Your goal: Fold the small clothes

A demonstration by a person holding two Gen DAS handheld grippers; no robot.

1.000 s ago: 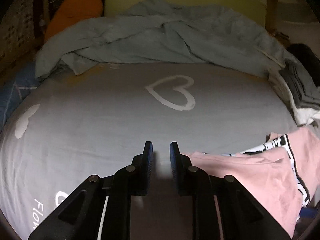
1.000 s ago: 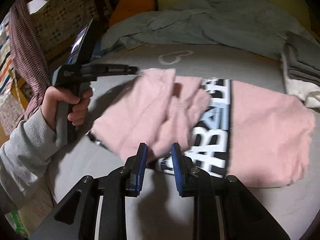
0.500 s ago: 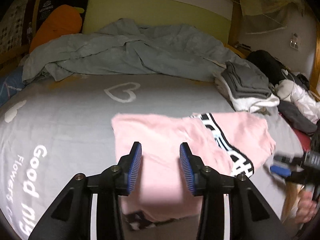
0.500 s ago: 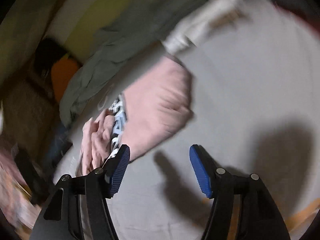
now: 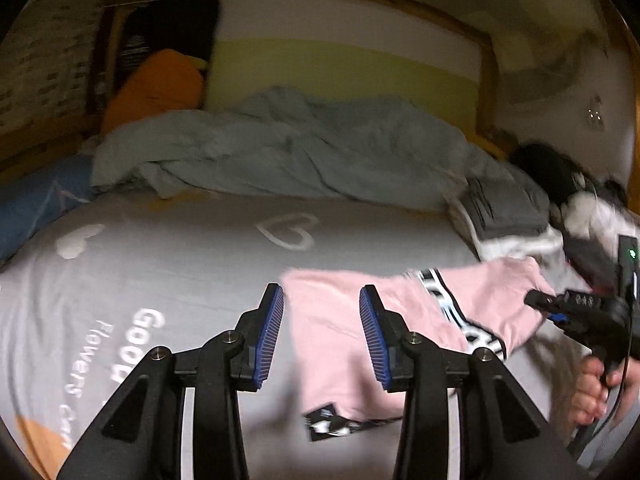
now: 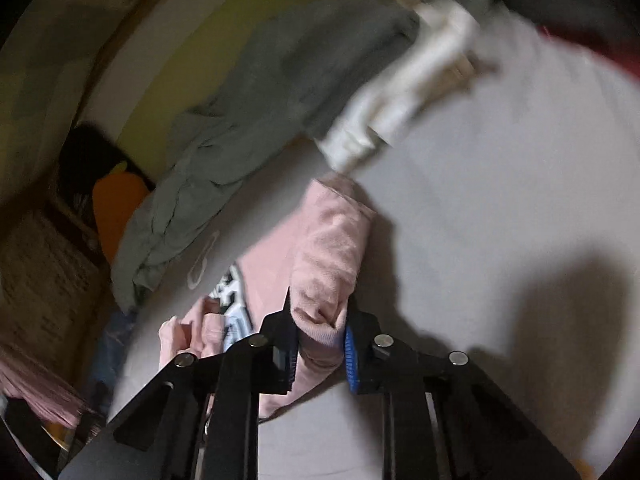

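Note:
A pink garment [image 5: 328, 344] with a black-and-white lettered band lies partly folded on the grey bedsheet [image 5: 180, 264]. My left gripper [image 5: 322, 334] is open and empty, hovering just above the garment's left folded part. My right gripper [image 6: 318, 344] is shut on the garment's right edge [image 6: 332, 264], with pink cloth bunched between its pads. In the left wrist view the right gripper [image 5: 544, 304] shows at the far right, at the garment's right end, with the hand holding it.
A crumpled grey-green duvet [image 5: 288, 152] lies across the back of the bed. A stack of folded grey and white clothes [image 5: 508, 212] sits at the back right. An orange plush [image 5: 156, 84] and a blue pillow [image 5: 36, 208] are at the left.
My right gripper has closed on the pink garment's right edge; it was open half a second ago. My left gripper has opened and drawn back over the garment's left part.

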